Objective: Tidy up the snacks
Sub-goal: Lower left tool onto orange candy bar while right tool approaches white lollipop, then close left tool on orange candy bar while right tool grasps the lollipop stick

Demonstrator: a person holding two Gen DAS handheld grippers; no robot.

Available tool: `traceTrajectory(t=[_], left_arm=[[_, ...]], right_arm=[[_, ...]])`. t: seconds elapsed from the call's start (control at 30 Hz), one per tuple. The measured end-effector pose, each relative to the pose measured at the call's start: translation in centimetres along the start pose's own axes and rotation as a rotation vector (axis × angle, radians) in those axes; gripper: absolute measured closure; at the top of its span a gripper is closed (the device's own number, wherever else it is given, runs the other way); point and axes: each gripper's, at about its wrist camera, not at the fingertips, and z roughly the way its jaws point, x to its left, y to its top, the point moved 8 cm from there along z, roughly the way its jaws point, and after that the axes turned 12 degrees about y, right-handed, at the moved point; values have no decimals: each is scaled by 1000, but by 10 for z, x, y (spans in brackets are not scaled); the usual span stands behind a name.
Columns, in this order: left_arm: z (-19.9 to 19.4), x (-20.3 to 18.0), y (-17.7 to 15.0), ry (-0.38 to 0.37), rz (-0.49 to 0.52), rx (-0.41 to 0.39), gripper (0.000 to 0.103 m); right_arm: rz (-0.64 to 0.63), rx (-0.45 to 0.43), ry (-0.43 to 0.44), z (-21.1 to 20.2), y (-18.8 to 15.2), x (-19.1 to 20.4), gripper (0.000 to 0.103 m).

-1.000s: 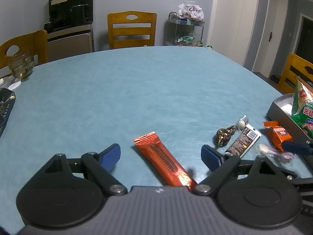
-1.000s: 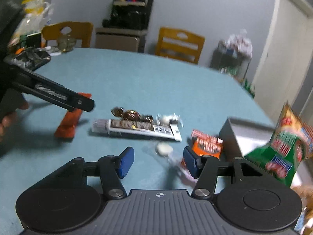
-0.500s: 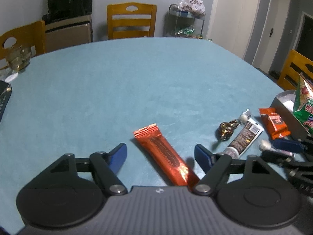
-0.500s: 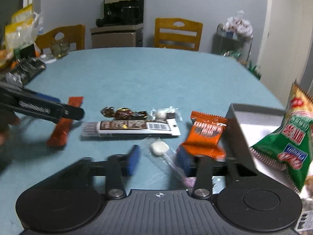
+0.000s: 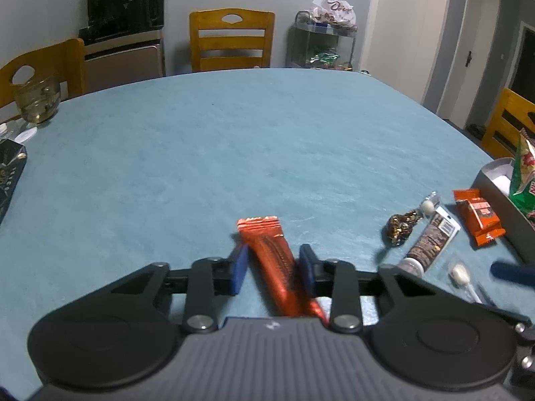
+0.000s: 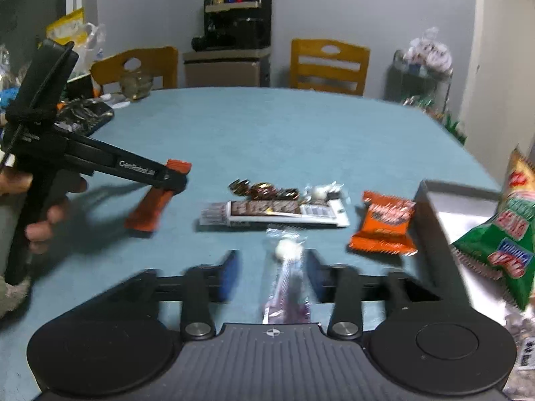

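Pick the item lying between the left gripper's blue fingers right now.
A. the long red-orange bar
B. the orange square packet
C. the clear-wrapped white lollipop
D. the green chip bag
A: in the left wrist view the long red-orange bar runs between the closing jaws of the left gripper, while the orange square packet lies apart by the grey box.

Wooden chair (image 5: 231,40) beyond the blue table (image 5: 234,140); glass bowl (image 5: 37,100) at its far-left edge; wire cart (image 5: 321,46) by the wall
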Motion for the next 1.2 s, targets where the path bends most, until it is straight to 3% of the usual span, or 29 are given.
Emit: traceTrajectory(t=[0.1, 0.27, 0.5, 0.73, 0.83, 1.2], left_arm=[[-2, -5, -1, -37, 6, 3, 83], [-6, -17, -4, -113, 26, 15, 85], [-12, -24, -9, -102, 121, 20, 83], [-12, -23, -9, -106, 138, 16, 83], [-11, -23, -9, -104, 137, 14, 84], [-20, -17, 0, -99, 99, -30, 85]], right_arm=[[-42, -4, -51, 0, -1, 0, 46], [-22, 19, -39, 9, -5, -3, 48], [0, 23, -36, 18, -5, -4, 57], [23, 17, -2, 17, -5, 0, 81], [29, 9, -11, 15, -4, 0, 86], [48, -58, -16, -7, 5, -1, 90]])
